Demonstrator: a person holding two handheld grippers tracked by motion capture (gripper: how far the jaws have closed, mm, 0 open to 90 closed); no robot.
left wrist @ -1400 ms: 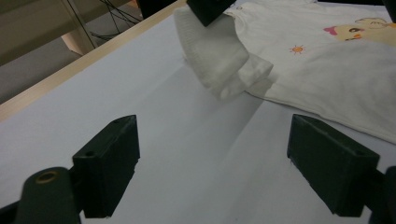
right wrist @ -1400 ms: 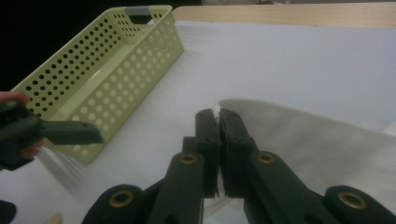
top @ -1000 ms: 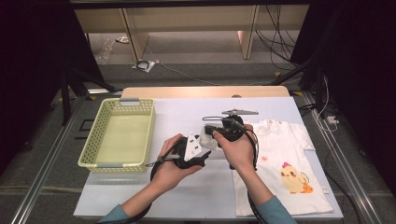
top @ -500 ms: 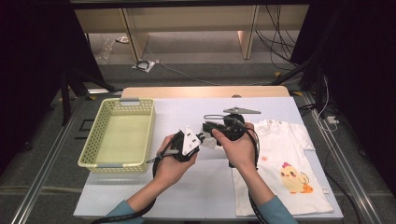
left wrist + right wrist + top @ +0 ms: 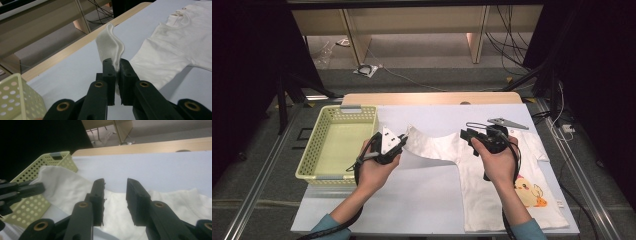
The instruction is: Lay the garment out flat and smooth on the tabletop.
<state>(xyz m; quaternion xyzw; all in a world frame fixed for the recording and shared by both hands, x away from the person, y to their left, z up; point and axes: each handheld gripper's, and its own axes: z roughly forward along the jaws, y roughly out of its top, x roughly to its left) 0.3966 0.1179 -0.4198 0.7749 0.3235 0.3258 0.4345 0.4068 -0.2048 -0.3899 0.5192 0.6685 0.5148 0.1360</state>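
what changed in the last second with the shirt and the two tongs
The left tongs closed on the shirt's sleeve and pulled it left toward the basket, spreading the shirt out. The right tongs have just been opening, with nothing pinched between them, and moved right. The basket and table stayed put.

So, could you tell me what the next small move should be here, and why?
Probably close the right gripper on the shirt below it: its jaws have just been opening with nothing between them, while the left gripper already pinches a sleeve, lifted toward the basket.
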